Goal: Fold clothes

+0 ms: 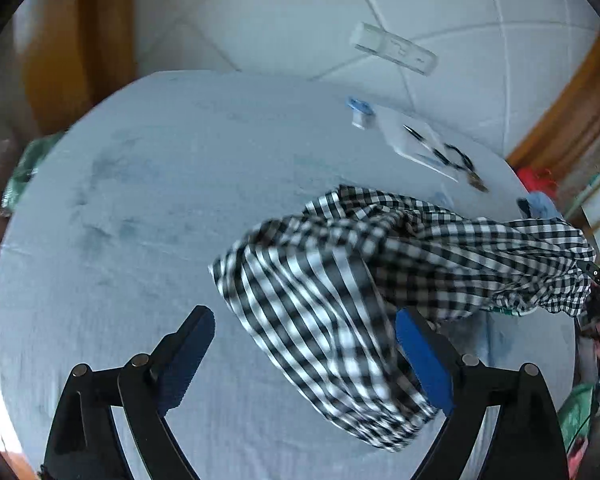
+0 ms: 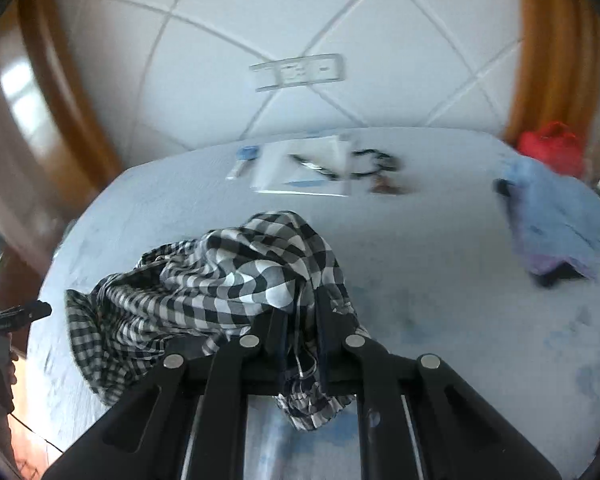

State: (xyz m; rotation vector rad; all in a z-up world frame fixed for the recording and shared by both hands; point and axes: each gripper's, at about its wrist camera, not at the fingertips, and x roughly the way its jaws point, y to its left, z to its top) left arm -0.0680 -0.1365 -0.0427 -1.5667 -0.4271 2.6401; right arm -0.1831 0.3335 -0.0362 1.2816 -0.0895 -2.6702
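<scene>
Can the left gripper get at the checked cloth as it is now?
Probably yes: the left gripper is open and the checked cloth already hangs between its fingers, nothing blocking.

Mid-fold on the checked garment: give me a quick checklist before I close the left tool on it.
1. Right tool shut on the garment: ok, cloth is pinched between its fingers.
2. Left tool open: ok, jaws stand wide apart.
3. Garment between the left jaws: cannot tell; cloth drapes over the right finger, image is blurred.
4. An edge or corner lined up for the grasp: not ok, garment is bunched.
5. Scissors apart from the garment: ok, they lie further back on the table.
6. Blue cloth apart from the garment: ok, it lies off to the right.
</scene>
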